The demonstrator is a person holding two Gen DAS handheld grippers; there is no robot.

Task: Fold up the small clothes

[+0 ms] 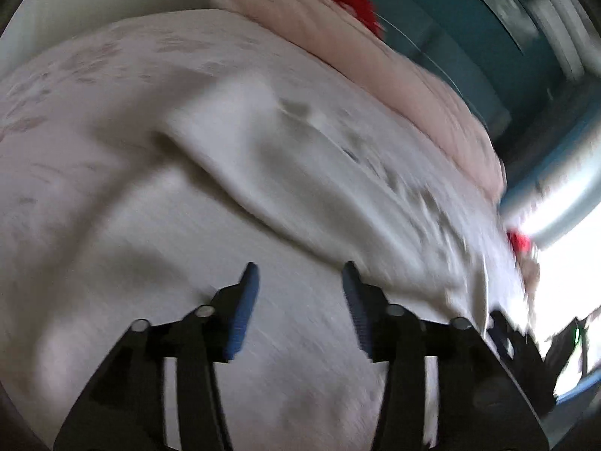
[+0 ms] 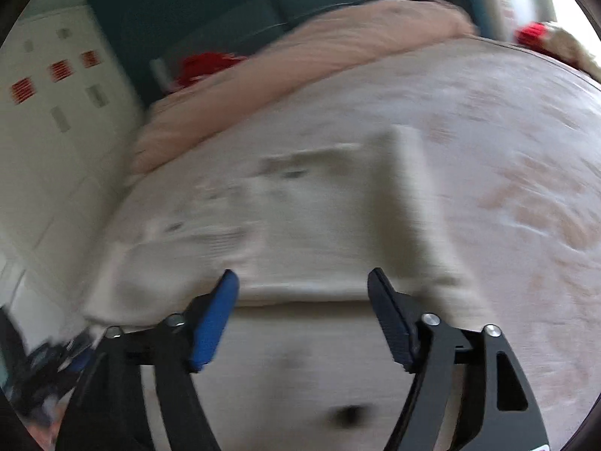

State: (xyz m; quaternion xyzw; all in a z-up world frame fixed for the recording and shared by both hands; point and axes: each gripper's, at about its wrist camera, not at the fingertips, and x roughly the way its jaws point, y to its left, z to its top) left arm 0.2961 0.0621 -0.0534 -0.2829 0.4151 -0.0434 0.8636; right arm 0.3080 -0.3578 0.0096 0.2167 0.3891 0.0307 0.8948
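**Both hand-held grippers hover open over a pale garment on a bed**

Bedroom setting: a bed [image 1: 75, 150] covered in a pale pink, faintly patterned sheet fills both views, with a peach-coloured duvet [image 1: 375, 60] bunched along its far edge and teal walls behind. Both pictures are smeared by motion blur, so fine detail is lost.

On the left side, the left hand-held gripper [image 1: 300, 278] points across the sheet with its blue-padded fingers apart and nothing between them. Ahead of it and to its right lies the small garment [image 1: 300, 173], an off-white piece with faint dark markings, rumpled, with one flap raised in a soft ridge. The fingers appear just short of its near edge; whether they touch the sheet cannot be told.

Moving right, the right hand-held gripper [image 2: 302, 282] is likewise spread wide and empty. The same garment [image 2: 319, 225] lies straight ahead of it, and the near hem runs roughly between the two fingertips. A red object [image 2: 206, 65] sits beyond the duvet, too blurred to name.

Judging by this layout, the step in hand looks like an approach for a fold: no cloth is gripped yet. The next move probably calls for each gripper to reach a near corner or edge, pinch only the garment's layer without catching the sheet beneath, then lift and carry it over evenly.
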